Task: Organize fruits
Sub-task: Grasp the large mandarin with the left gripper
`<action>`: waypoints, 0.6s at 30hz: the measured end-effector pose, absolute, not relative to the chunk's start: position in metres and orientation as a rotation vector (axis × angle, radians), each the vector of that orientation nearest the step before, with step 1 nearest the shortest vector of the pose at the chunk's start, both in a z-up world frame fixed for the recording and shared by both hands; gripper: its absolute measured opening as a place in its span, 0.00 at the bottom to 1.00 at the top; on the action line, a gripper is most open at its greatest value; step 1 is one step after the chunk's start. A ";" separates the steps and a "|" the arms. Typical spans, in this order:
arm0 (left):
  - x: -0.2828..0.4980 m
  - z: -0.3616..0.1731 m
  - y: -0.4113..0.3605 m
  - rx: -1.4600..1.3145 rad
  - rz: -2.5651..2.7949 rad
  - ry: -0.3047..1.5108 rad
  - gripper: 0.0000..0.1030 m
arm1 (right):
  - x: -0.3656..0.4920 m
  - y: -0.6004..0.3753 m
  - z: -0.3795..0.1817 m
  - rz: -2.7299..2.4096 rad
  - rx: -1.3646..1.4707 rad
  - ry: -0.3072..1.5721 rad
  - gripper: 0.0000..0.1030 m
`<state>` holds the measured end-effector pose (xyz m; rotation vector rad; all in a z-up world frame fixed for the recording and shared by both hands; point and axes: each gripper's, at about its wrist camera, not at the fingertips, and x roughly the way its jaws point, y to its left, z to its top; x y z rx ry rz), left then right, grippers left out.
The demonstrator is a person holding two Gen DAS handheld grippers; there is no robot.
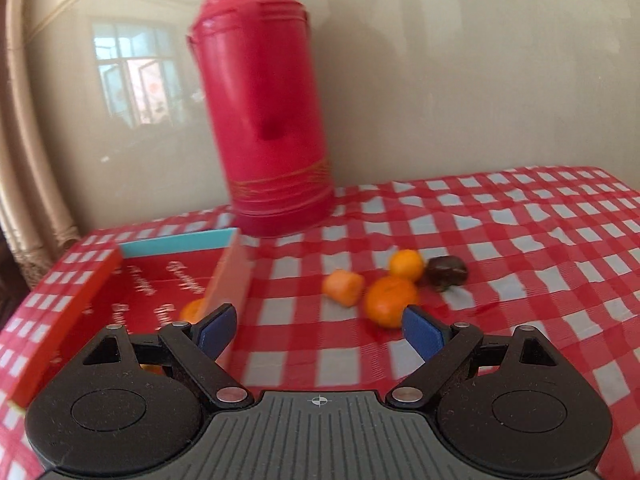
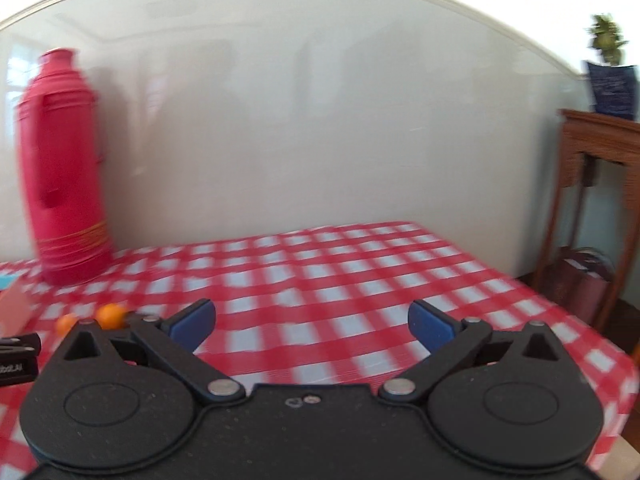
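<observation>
Your left gripper [image 1: 319,330] hangs with fingers spread, empty; oranges [image 1: 390,301] lie just beyond on the checked cloth [image 1: 520,240], right of the red box [image 1: 80,300]. Your right gripper [image 2: 312,326] likewise gapes, empty.

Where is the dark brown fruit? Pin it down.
Left wrist view, right of centre: the dark brown fruit lies on the checked tablecloth, just right of the far orange.
</observation>
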<state>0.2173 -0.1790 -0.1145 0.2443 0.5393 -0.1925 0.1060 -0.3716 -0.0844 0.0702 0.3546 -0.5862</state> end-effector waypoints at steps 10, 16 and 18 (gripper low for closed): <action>0.257 -0.141 -0.221 0.267 -0.222 0.597 0.87 | 0.091 -0.409 -0.086 -0.620 0.168 0.343 0.94; 0.269 -0.154 -0.222 0.232 -0.254 0.668 0.49 | 0.094 -0.403 -0.086 -0.590 0.151 0.351 0.94; 0.268 -0.155 -0.223 0.238 -0.253 0.659 0.46 | 0.095 -0.401 -0.086 -0.581 0.150 0.357 0.94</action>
